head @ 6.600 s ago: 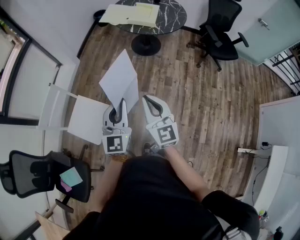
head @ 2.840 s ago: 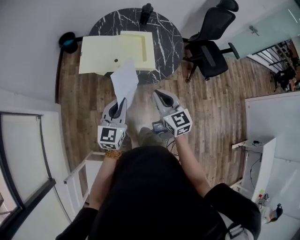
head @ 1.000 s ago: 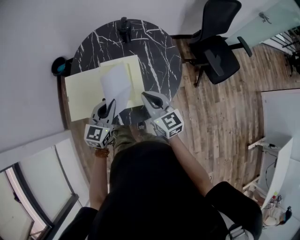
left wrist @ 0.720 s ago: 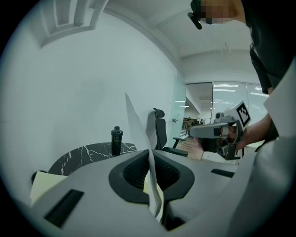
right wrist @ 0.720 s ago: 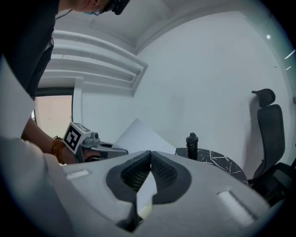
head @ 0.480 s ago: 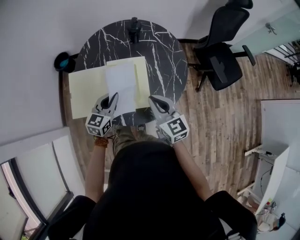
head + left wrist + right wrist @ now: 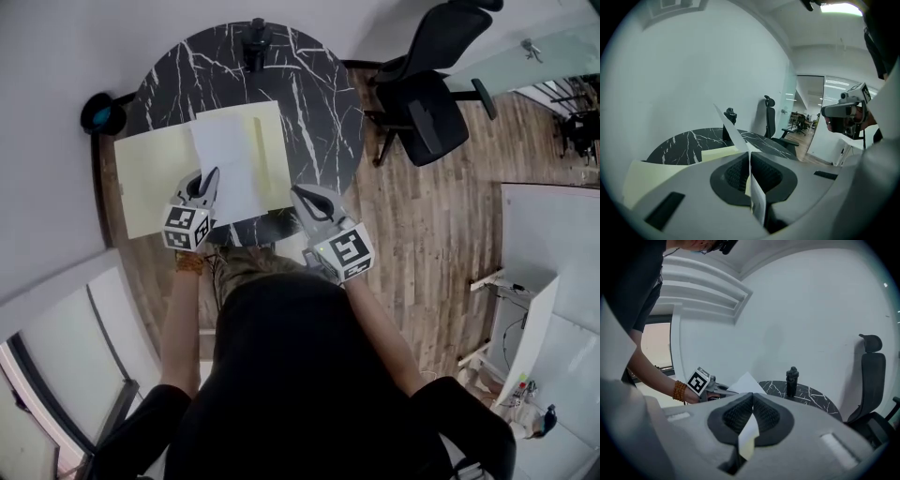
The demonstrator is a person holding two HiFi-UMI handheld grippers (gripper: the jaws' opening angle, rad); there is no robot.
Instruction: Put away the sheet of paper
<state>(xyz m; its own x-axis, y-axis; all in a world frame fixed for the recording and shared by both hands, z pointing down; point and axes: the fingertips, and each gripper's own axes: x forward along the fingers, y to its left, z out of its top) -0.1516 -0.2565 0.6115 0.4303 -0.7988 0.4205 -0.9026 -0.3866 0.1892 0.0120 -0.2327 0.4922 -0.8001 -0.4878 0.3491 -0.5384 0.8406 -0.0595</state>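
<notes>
A white sheet of paper (image 7: 230, 169) hangs over the open pale-yellow folder (image 7: 150, 183) on the round black marble table (image 7: 319, 84). My left gripper (image 7: 212, 176) is shut on the sheet's near edge. In the left gripper view the sheet (image 7: 733, 133) rises from the closed jaws (image 7: 749, 153), above the folder (image 7: 651, 176). My right gripper (image 7: 298, 194) is shut just off the folder's near right corner, apart from the sheet. In the right gripper view its jaws (image 7: 751, 394) are together, with a small pale strip hanging in the hollow behind them; the sheet (image 7: 747, 381) shows ahead.
A black bottle (image 7: 255, 33) stands at the table's far edge. A black office chair (image 7: 422, 94) is to the right on the wooden floor. A dark bin (image 7: 100, 114) sits by the wall at the left. The person stands against the table's near edge.
The person has carried the sheet from the open floor to the table. In the last second the left gripper shifted slightly left with the sheet over the folder; the right gripper stayed shut beside it.
</notes>
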